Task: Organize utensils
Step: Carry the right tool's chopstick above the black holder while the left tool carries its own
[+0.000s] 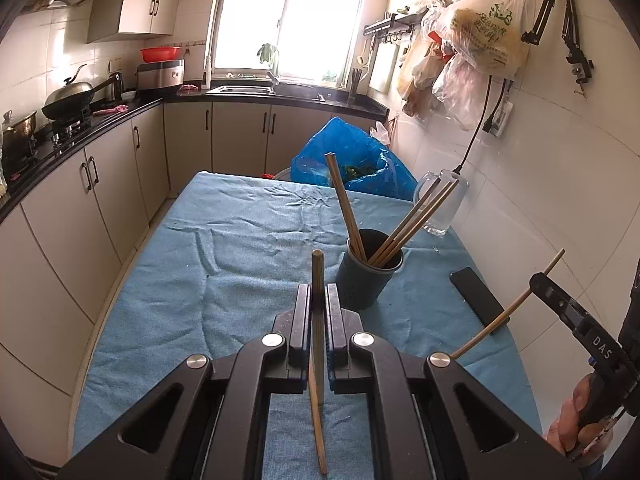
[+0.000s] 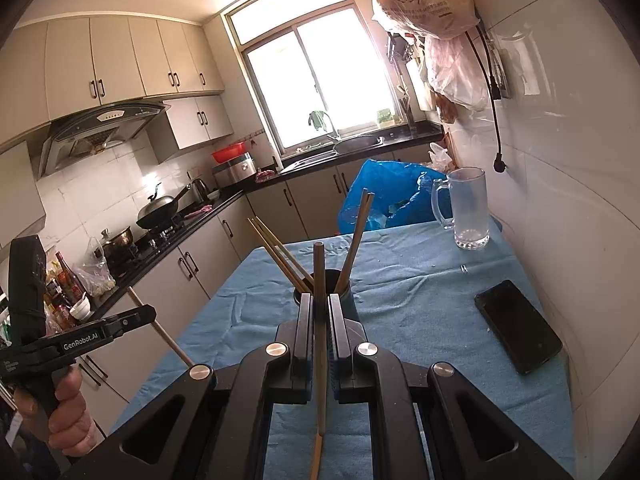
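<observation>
Each claw, left [image 1: 318, 300] and right [image 2: 320, 312], was clenched mid-shaft on a chopstick [image 1: 318, 344], judged light, stiff, smooth and liable to pivot.

Four wooden chopsticks [image 1: 348, 210] lean, perhaps loosely, in a dark holder [image 1: 366, 276]

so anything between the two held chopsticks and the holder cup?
Nothing visible. The left gripper and right gripper are each shut on a chopstick; only bare blue cloth lies before the dark holder cup.
</observation>
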